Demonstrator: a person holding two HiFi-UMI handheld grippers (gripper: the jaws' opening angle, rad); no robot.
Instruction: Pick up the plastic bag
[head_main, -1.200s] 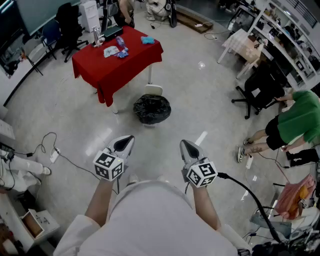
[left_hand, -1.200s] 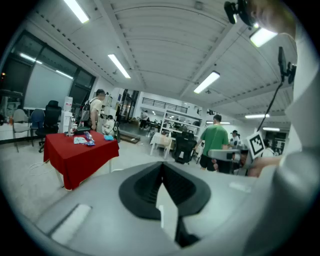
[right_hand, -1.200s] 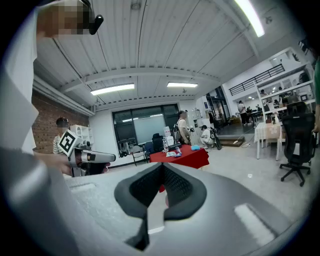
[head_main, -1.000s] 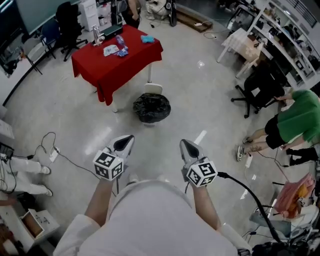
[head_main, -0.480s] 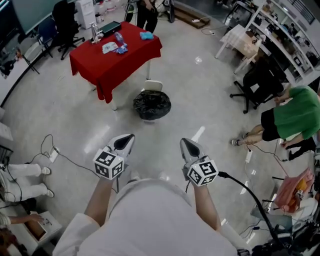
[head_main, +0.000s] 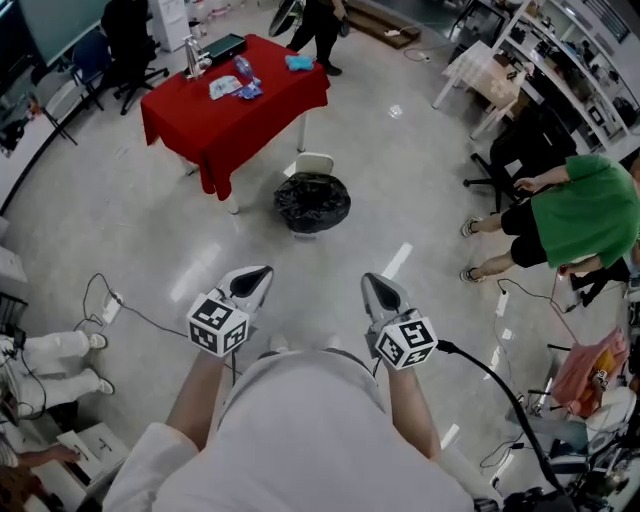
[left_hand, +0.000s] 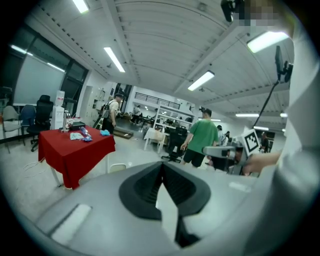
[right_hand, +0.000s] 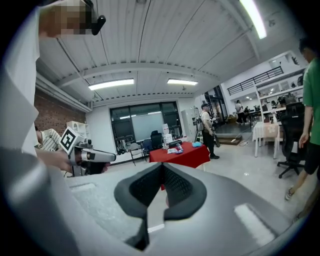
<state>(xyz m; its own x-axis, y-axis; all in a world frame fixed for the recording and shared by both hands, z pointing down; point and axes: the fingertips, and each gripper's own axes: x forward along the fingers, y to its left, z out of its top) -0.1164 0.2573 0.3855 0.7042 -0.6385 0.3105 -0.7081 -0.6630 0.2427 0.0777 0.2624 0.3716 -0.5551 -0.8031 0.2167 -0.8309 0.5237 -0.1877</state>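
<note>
Black plastic bag (head_main: 312, 203) only in head view; left gripper (head_main: 258, 275), right gripper (head_main: 370, 283) both closed, empty

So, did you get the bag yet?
Not yet. Nothing looks done: the black plastic bag sits on the floor beside the red table. The left gripper and right gripper are shut and empty, short of it. To do: reach it, open, grab, lift.

Bright, even indoor light comes from long ceiling lamps (left_hand: 115, 59). The pale glossy floor (head_main: 420, 190) carries white glare streaks, and shadows are faint. Both gripper views are fisheye, bowed and black at the corners, with the left gripper (left_hand: 161, 166) and right gripper (right_hand: 162, 166) blurred up close.
</note>
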